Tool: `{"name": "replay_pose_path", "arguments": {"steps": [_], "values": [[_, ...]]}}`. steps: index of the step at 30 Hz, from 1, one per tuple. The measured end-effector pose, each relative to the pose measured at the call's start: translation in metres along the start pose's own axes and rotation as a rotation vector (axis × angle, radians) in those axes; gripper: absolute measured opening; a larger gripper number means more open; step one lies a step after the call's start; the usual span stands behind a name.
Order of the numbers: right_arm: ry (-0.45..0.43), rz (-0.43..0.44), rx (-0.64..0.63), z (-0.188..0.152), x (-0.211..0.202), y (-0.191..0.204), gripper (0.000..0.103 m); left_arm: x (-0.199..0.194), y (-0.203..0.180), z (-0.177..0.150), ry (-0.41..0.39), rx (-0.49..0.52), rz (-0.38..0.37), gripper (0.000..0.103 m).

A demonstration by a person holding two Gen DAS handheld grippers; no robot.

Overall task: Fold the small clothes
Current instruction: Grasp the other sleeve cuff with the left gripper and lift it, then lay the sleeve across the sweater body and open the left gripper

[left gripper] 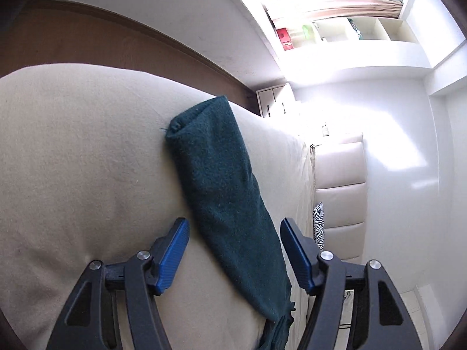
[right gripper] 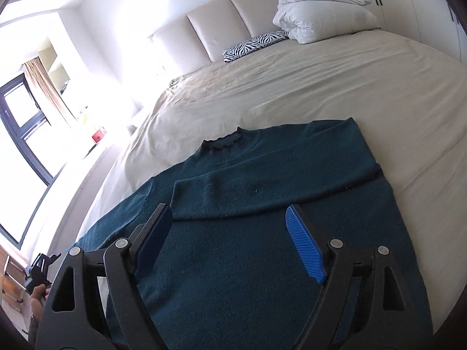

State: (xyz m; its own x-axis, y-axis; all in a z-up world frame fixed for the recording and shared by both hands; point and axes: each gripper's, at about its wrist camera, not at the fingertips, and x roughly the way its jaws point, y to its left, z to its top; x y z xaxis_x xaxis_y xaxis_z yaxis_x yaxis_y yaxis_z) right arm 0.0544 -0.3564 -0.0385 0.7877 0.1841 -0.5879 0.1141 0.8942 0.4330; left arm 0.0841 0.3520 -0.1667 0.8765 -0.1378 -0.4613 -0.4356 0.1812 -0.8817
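where it lies on the bed [right gripper: 321,87], teal sweater [right gripper: 248,218] beneath released right gripper [right gripper: 230,227]

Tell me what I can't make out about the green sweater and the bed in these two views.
- Sweater hem: right wrist view, cut off by the bottom edge and covered by the open right hand-held gripper.
- Sleeve cuff: left wrist view, runs out of the bottom edge between the fingers of the open left hand-held gripper.
- Left bed edge: right wrist view, washed out by window glare.
- Shelf items: left wrist view, too small.
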Motion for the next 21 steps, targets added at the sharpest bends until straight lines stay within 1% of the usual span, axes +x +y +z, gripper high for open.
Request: {"name": "replay_pose_path", "arguments": {"steps": [2,5,6,7,8,9,10,11,13,15,17,19,21], "values": [[0.000,0.004,0.011,-0.002,-0.004,0.001,0.080,0.008,0.001,0.005,-0.019,-0.016,-0.001,0.067],[0.003,0.010,0.017,0.001,-0.009,-0.004,0.080,0.020,0.001,0.019,-0.022,-0.077,-0.012,0.064],[0.004,0.011,0.020,0.000,-0.010,-0.004,0.080,0.023,0.000,0.025,-0.021,-0.080,-0.018,0.060],[0.003,0.013,0.022,0.000,-0.011,-0.005,0.080,0.028,0.000,0.028,-0.014,-0.077,-0.008,0.049],[0.001,0.013,0.024,-0.001,-0.012,-0.007,0.080,0.032,0.000,0.031,-0.006,-0.077,0.009,0.033],[0.000,0.013,0.030,0.000,-0.013,-0.011,0.080,0.035,0.001,0.032,0.000,-0.081,0.025,0.025],[0.000,0.014,0.038,-0.002,-0.014,-0.013,0.080,0.035,0.000,0.033,-0.001,-0.075,0.042,0.014],[0.001,0.016,0.049,-0.001,-0.013,-0.018,0.080,0.036,-0.005,0.031,-0.008,-0.049,0.057,0.007],[0.002,0.018,0.067,-0.003,-0.013,-0.025,0.080,0.031,-0.022,0.024,-0.029,0.039,0.076,0.008],[0.002,0.017,0.083,-0.005,-0.012,-0.033,0.080,0.031,-0.053,0.013,-0.042,0.153,0.091,0.008],[0.003,0.015,0.102,-0.008,-0.011,-0.041,0.079,0.035,-0.086,-0.003,-0.038,0.266,0.097,0.008],[0.003,0.017,0.123,-0.010,-0.011,-0.051,0.079,0.042,-0.123,-0.031,-0.018,0.399,0.096,0.008],[-0.004,0.016,0.139,-0.012,-0.013,-0.061,0.079,0.053,-0.167,-0.067,0.000,0.565,0.096,0.008]]}}
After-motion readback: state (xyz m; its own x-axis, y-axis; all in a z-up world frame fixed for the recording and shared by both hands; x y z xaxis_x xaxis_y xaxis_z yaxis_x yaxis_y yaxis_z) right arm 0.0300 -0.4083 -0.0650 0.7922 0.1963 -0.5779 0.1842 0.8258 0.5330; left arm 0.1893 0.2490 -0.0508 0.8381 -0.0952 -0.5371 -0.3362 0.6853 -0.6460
